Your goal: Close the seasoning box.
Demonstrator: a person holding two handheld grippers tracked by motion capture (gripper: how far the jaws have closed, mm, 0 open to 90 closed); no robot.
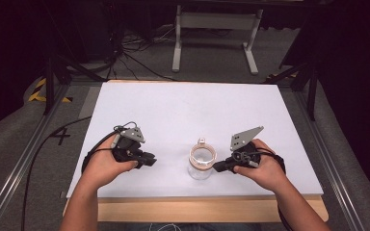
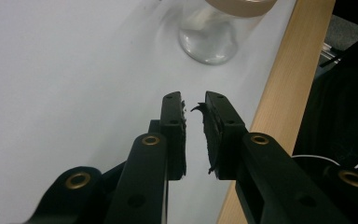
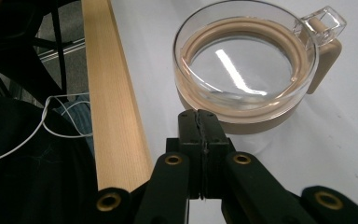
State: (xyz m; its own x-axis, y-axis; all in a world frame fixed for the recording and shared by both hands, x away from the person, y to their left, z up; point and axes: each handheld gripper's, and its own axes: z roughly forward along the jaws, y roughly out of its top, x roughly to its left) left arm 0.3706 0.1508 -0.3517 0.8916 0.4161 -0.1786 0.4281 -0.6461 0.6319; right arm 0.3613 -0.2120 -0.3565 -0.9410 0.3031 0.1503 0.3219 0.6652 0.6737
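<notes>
In the high view, a dark room with grey carpet, loose cables and a white metal stand frames a white tabletop (image 1: 183, 110) edged in pale wood along the person's side. A clear glass jar with a beige-ringed, latch-type lid (image 1: 203, 161) stands upright near that front edge, between the two hands. The left gripper (image 1: 149, 160) hangs a little way to the jar's left, apart from it, while the right gripper (image 1: 220, 166) points at the jar's right side, its tips touching or nearly so; it looks placed to steady or nudge the jar.

In the left gripper view, the jaws stand slightly parted with nothing between them, their worn black pads (image 2: 179, 140) aimed at the jar's glass base (image 2: 208, 39) farther off, as if lining up for an approach.

In the right gripper view, the jaws are pressed together, empty, their tips just at the lid's beige band (image 3: 261, 122); contact can't be settled. The clear latch (image 3: 325, 23) sits on the jar's far side.
</notes>
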